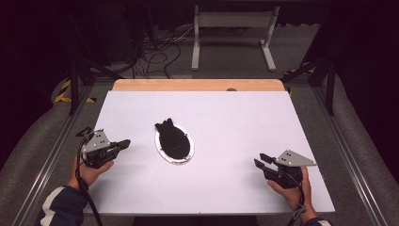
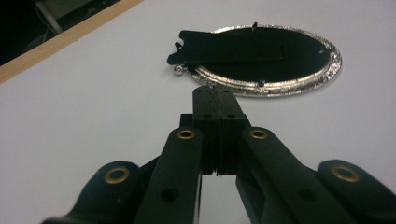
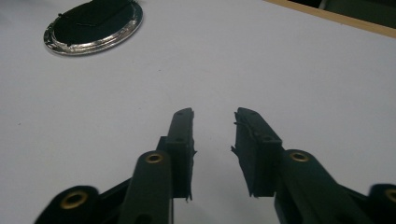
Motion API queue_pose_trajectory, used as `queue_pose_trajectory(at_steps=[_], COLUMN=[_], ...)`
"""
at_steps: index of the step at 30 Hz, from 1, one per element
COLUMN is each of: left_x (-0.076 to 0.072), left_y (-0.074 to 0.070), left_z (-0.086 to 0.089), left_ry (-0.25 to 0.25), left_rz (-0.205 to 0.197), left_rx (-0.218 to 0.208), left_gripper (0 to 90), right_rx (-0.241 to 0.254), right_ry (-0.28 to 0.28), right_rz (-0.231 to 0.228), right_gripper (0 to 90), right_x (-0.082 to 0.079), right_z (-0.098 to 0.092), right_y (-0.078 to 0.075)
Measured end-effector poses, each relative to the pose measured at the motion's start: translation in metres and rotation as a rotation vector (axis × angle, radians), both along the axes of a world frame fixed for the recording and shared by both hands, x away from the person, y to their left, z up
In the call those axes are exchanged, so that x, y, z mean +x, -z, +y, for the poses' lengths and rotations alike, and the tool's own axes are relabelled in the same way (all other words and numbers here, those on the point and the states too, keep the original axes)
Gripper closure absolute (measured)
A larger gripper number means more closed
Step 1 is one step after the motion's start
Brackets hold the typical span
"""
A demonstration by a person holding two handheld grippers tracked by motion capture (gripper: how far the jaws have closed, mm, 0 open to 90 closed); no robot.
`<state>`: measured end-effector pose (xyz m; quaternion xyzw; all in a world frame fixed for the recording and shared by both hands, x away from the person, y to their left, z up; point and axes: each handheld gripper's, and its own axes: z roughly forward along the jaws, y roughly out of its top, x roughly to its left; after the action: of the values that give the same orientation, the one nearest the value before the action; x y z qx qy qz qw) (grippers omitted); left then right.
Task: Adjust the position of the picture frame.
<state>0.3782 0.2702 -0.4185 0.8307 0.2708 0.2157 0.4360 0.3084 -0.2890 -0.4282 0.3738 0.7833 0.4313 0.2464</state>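
A: What is hard to make out?

B: The black backing with its folded stand conceals the face of the oval silver-rimmed frame point(image 1: 174, 144) lying mid white worktop point(image 1: 226, 117).

A: And the jaws?

B: The left gripper point(image 1: 123, 143), jaws pressed together, is pointed at it nearby. The right gripper point(image 1: 262, 160), jaws spread and empty, is held well apart.

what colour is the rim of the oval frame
Shiny silver, around a black back; the frame rim shows best in the left gripper view.

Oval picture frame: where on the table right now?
In the high view the oval picture frame lies face down, left of centre on the white table, nearer the shut left gripper than the right gripper.
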Motion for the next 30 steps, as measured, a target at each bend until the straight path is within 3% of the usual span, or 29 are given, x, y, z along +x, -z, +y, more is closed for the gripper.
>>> queue_pose_trajectory(at_steps=[8, 10, 11, 15, 16, 17, 18, 21, 22, 27, 29, 30], left_x=[0.038, 0.046, 0.054, 0.071, 0.08, 0.08, 0.09, 0.097, 0.101, 0.11, 0.113, 0.114], left_y=[-0.007, -0.008, -0.007, -0.002, 0.003, 0.003, 0.008, 0.011, 0.016, 0.029, 0.035, 0.036], left_z=[-0.028, -0.037, -0.042, -0.051, -0.056, -0.056, -0.058, -0.063, -0.069, -0.075, -0.074, -0.072], left_ry=[-0.004, 0.005, 0.011, 0.001, 0.006, 0.006, -0.008, -0.013, -0.01, -0.026, -0.039, -0.048], left_rz=[0.014, -0.002, 0.023, 0.03, 0.061, 0.061, 0.083, 0.071, 0.076, 0.089, 0.093, 0.094], left_rx=[-0.013, 0.024, 0.039, 0.063, 0.078, 0.078, 0.047, 0.044, 0.075, 0.114, 0.104, 0.071], left_gripper=[90.0, 90.0, 90.0, 90.0, 90.0, 90.0, 90.0, 90.0, 90.0, 90.0, 90.0, 90.0], right_rx=[-0.023, -0.02, -0.02, -0.017, -0.017, -0.017, -0.019, -0.019, -0.022, -0.016, -0.022, -0.024], right_ry=[-0.06, -0.085, -0.099, -0.133, -0.152, -0.152, -0.167, -0.181, -0.192, -0.21, -0.224, -0.229], right_rz=[0.034, 0.038, 0.04, 0.055, 0.062, 0.062, 0.066, 0.072, 0.072, 0.081, 0.083, 0.085], right_gripper=[90.0, 90.0, 90.0, 90.0, 90.0, 90.0, 90.0, 90.0, 90.0, 90.0, 90.0, 90.0], right_x=[0.009, 0.009, 0.009, 0.011, 0.012, 0.012, 0.014, 0.017, 0.02, 0.028, 0.031, 0.032], right_z=[0.028, 0.034, 0.038, 0.048, 0.054, 0.054, 0.06, 0.067, 0.071, 0.087, 0.097, 0.1], right_y=[0.004, 0.005, 0.005, 0.007, 0.008, 0.008, 0.008, 0.008, 0.008, 0.009, 0.011, 0.012])
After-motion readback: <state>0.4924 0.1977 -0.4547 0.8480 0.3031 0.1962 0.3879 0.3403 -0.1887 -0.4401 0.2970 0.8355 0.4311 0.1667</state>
